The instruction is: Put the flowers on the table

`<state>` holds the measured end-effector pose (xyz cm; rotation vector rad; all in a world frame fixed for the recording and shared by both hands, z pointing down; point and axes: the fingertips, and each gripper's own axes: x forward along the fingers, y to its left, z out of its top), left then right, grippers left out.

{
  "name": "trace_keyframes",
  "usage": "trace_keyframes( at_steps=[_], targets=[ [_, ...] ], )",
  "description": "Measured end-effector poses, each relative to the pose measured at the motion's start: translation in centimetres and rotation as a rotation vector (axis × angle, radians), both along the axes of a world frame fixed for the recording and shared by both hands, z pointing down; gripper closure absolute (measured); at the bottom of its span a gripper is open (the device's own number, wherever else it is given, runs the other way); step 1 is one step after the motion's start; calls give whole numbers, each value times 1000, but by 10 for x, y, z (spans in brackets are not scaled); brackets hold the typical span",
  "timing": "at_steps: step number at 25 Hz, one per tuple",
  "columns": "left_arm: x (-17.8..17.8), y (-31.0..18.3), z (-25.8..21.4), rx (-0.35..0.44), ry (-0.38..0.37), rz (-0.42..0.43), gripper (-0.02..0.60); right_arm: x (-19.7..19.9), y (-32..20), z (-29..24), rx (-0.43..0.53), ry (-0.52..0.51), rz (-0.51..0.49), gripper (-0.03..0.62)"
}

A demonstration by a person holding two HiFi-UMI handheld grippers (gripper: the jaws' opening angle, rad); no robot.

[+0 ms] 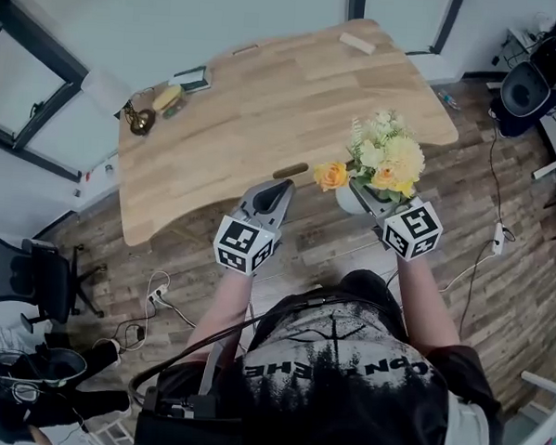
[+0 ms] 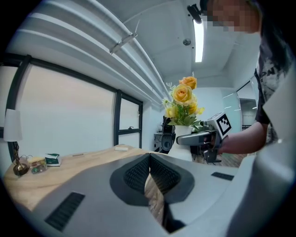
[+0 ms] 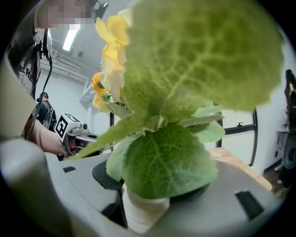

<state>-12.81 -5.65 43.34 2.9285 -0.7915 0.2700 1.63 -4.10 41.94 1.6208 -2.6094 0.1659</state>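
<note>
A bunch of yellow and cream flowers [image 1: 383,159] stands in a small white vase [image 1: 347,200]. My right gripper [image 1: 361,192] is shut on the vase and holds it in the air beside the wooden table's [image 1: 266,105] near edge, over the floor. In the right gripper view the vase [image 3: 142,214] sits between the jaws, and big green leaves [image 3: 166,162] hide most of the scene. My left gripper [image 1: 282,185] hovers just left of the vase, shut and empty; its pads [image 2: 138,173] meet. From the left gripper view the flowers [image 2: 182,99] and the right gripper [image 2: 203,136] show to the right.
At the table's far left are a brass ornament [image 1: 139,119], a yellow item [image 1: 166,97] and a small book [image 1: 193,78]. A wooden block [image 1: 356,42] lies at the far edge. An office chair [image 1: 29,278] and cables [image 1: 153,299] occupy the floor at left, a black chair [image 1: 531,86] at right.
</note>
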Motion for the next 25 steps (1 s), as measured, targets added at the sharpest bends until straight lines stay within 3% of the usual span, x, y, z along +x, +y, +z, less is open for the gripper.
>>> trace_keyframes(
  at_steps=[10,25],
  targets=[
    [-3,-46,16,-27,13,-86,568,6,-52,15,-29,22,-65,341],
    [55,-173,1,-21,-4,-240,568,61,-205,-2,-5,32,-232,342]
  ],
)
